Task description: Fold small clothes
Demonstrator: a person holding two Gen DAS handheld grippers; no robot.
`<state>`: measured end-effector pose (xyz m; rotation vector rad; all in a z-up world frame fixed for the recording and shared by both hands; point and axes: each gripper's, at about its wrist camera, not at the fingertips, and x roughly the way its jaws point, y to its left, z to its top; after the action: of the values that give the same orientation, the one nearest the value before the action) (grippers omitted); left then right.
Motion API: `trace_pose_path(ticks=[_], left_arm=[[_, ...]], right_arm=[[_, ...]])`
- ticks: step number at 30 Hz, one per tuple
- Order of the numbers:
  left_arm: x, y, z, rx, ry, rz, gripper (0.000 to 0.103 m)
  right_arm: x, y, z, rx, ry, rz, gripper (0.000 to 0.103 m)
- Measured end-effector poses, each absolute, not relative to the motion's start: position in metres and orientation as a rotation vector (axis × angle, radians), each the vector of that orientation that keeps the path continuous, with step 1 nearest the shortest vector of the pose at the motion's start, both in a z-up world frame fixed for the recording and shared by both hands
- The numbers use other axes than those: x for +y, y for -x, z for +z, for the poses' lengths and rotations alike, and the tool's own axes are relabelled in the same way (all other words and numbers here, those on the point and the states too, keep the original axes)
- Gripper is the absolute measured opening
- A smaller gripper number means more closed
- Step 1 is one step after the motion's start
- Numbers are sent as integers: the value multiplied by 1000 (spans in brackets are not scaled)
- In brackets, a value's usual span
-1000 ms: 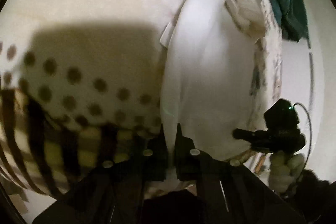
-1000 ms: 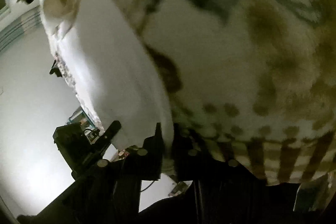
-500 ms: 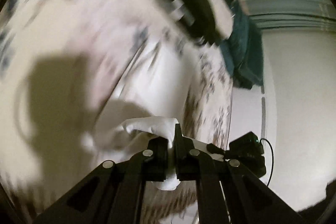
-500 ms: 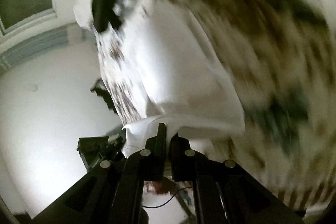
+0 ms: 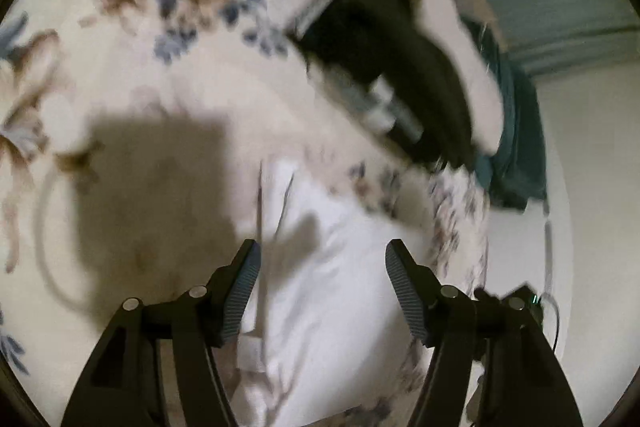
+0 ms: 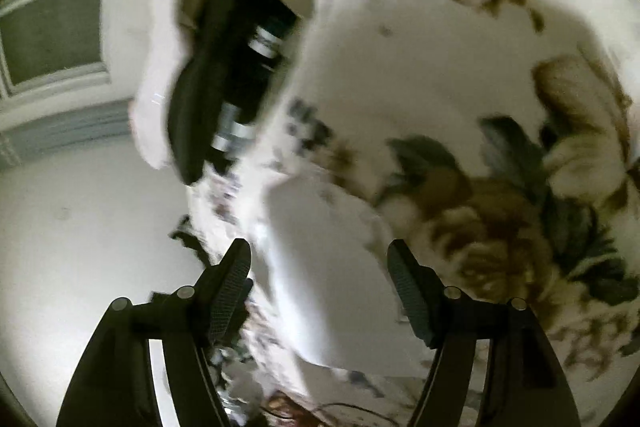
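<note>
Your left hand-held gripper (image 5: 322, 291) has its jaws spreading, and nothing is pinched: the white garment (image 5: 328, 307) shows between the fingers in the lower middle of the left wrist view, but the pads are clear of it. Your right hand-held gripper (image 6: 318, 291) is spreading too, with the same white garment (image 6: 320, 267) in the gap at the lower middle of its view, untouched by the pads.

The main risk, as I judge it, is that the fold comes undone. Both grips are letting go at once, so a top layer that has not settled flat could spring back or slide. A fingertip catching an edge as you pull away would drag the layer off line. The garment also lies close to the edge of the bed (image 5: 120, 27), toward the right in the left view, so a tug that way could pull it over the side. A dark pile (image 5: 400, 67) in the upper right lies apart from it.

The garment is plain white, thin and soft, lying on the floral bedspread. In the left view a straight edge or seam runs down its left side, with a small tab near the bottom. Motion blur hides whether its edges line up, so check that before the next fold.
</note>
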<state>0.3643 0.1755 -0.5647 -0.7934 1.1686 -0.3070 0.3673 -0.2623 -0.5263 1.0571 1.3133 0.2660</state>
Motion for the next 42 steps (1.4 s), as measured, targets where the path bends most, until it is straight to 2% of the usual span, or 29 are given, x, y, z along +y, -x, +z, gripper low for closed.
trace_pose_path(ticks=[6, 7, 8, 9, 10, 14, 18, 20, 21, 22, 24, 28, 32, 33, 34, 35, 36, 37, 39, 42], left_arm=[[154, -396, -605, 1260, 795, -346, 60], [153, -398, -604, 1245, 795, -347, 52], [151, -403, -601, 1212, 777, -354, 35], [147, -408, -598, 1208, 747, -365, 1], [145, -411, -594, 1202, 728, -374, 4], [146, -422, -588, 1176, 697, -398, 4], [156, -427, -599, 1245, 710, -390, 8], [166, -414, -597, 1269, 737, -385, 21], [171, -404, -594, 1268, 738, -382, 30], [178, -390, -589, 1261, 742, -380, 37], [189, -354, -585, 1258, 774, -385, 40], [176, -312, -604, 1332, 891, -437, 40], [149, -292, -610, 1314, 868, -480, 38], [146, -290, -608, 1292, 838, -465, 33], [142, -290, -608, 1282, 836, -462, 22], [144, -290, -609, 1283, 855, -461, 21], [147, -291, -609, 1278, 869, -457, 19], [151, -290, -607, 1271, 879, -455, 19], [159, -291, -603, 1268, 872, -450, 19], [173, -291, -601, 1282, 817, -404, 19]], right_arm=[[-240, -397, -557, 1348, -996, 281, 73], [-234, -406, -559, 1348, -979, 286, 62], [-231, -410, -560, 1342, -962, 290, 44], [-226, -416, -559, 1340, -930, 299, 4], [-225, -420, -555, 1331, -900, 281, 5], [-230, -428, -546, 1272, -860, 193, 4], [-230, -434, -559, 1352, -810, 164, 6], [-230, -432, -560, 1382, -825, 171, 17], [-234, -426, -557, 1381, -822, 176, 29], [-235, -421, -556, 1384, -817, 176, 45], [-243, -399, -552, 1387, -841, 191, 52], [-245, -356, -567, 1465, -897, 229, 52], [-230, -328, -594, 1543, -966, 279, 52], [-226, -324, -599, 1553, -965, 285, 52], [-223, -322, -601, 1549, -946, 284, 52], [-222, -320, -601, 1538, -939, 286, 51], [-223, -319, -601, 1517, -943, 289, 41], [-224, -317, -600, 1490, -948, 287, 24], [-223, -314, -596, 1477, -932, 282, 20], [-225, -309, -591, 1481, -906, 268, 19]])
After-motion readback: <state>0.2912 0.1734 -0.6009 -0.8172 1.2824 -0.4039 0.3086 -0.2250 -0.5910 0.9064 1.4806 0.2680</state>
